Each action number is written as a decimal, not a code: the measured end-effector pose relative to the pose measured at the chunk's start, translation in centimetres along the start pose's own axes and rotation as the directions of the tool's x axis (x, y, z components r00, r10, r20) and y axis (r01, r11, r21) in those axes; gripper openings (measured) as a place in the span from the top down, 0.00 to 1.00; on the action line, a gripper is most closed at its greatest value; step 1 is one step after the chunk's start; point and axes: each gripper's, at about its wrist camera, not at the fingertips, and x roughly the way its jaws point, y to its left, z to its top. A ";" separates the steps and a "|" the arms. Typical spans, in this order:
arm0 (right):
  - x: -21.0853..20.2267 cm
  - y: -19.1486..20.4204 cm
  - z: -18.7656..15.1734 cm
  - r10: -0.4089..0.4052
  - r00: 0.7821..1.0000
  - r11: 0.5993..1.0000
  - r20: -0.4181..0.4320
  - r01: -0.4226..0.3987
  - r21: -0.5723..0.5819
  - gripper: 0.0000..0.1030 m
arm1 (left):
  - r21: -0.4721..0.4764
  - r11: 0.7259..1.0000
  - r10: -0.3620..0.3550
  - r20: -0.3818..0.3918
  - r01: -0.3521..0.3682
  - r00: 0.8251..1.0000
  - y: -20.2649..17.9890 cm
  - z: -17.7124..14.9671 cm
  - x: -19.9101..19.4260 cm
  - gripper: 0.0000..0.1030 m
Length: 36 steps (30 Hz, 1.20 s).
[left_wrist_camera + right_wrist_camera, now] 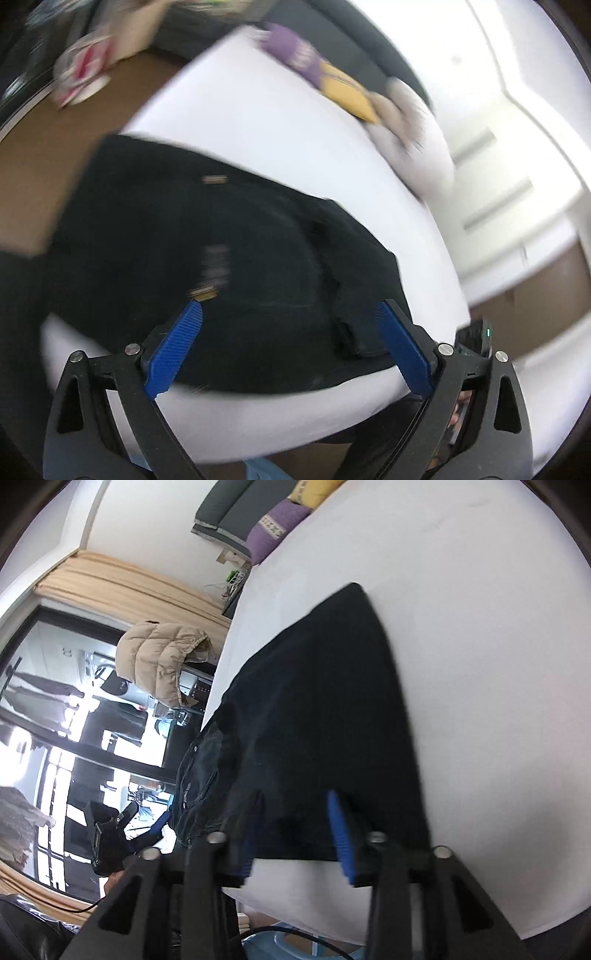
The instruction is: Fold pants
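Observation:
Black pants (207, 236) lie on a white bed (280, 140), waistband end near my left gripper, with a small label and metal rivets showing. My left gripper (290, 308) is open, its blue pads spread wide just over the near edge of the pants, holding nothing. In the right wrist view the pants (317, 701) stretch away across the bed (480, 627), one edge hanging off its left side. My right gripper (295, 801) is open, its blue pads on either side of the pants' near edge; the left pad is partly hidden by cloth.
Purple and yellow cushions (317, 74) and a pale pillow (413, 133) lie at the far end of the bed. A brown floor (44, 155) lies left of it. A beige puffer jacket (162, 657) hangs by a window. My left gripper (122, 830) shows off the bed's left side.

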 end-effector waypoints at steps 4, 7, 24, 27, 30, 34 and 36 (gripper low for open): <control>-0.5 1.4 0.3 0.043 0.999 0.999 0.002 -0.043 -0.018 0.58 | -0.254 0.967 0.009 0.070 0.009 0.998 5.5 -0.6 -3.5 0.07; -1.5 2.9 0.5 0.101 0.994 0.994 0.032 -0.100 -0.036 0.58 | -0.346 0.937 0.002 0.148 0.050 0.989 7.7 -0.6 -4.9 0.07; -1.1 6.9 1.6 0.210 0.978 0.975 0.011 -0.209 -0.081 0.58 | -0.612 0.755 -0.138 0.202 0.235 0.970 15.1 -1.9 -1.1 0.08; -0.8 7.5 1.6 0.218 0.976 0.972 -0.004 -0.217 -0.091 0.58 | -0.622 0.735 -0.160 0.225 0.268 0.961 15.4 -1.3 -0.5 0.09; -0.1 8.3 2.0 0.215 0.976 0.971 -0.025 -0.216 -0.105 0.58 | -0.653 0.691 -0.188 0.252 0.310 0.949 15.9 -1.1 0.0 0.11; 1.9 10.6 3.5 0.198 0.977 0.965 -0.084 -0.210 -0.156 0.58 | -0.681 0.639 -0.238 0.267 0.358 0.934 16.3 -0.4 0.8 0.32; 3.2 11.6 4.2 0.175 0.978 0.965 -0.116 -0.194 -0.178 0.58 | -0.678 0.644 -0.252 0.248 0.353 0.935 16.1 -0.2 1.3 0.50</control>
